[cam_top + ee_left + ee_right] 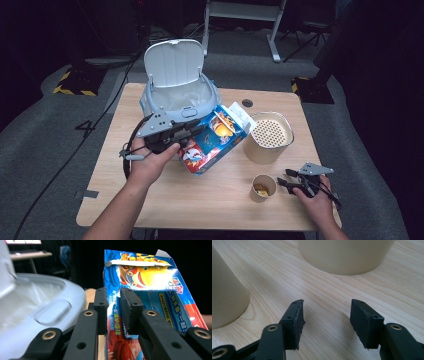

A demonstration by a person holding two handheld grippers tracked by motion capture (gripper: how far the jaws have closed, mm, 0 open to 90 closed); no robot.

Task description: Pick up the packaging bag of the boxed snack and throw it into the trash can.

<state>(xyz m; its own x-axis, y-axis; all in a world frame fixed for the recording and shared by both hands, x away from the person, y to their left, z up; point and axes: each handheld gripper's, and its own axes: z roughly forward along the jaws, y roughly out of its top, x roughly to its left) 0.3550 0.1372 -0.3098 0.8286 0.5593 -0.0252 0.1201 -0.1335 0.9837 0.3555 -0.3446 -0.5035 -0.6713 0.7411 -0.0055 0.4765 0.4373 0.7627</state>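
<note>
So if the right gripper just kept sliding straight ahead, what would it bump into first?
Probably the big beige container. The right gripper is open and empty, low over the table, and bare wood lies between. The small cup sits off to one side.

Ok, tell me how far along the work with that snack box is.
Done: the grey bin stands with its lid up, and the snack box has its top flap torn open. In hand: the left gripper pinches the box's wall beside the bin. Left: the box is not yet in the bin; the right gripper rests open on the table.
</note>
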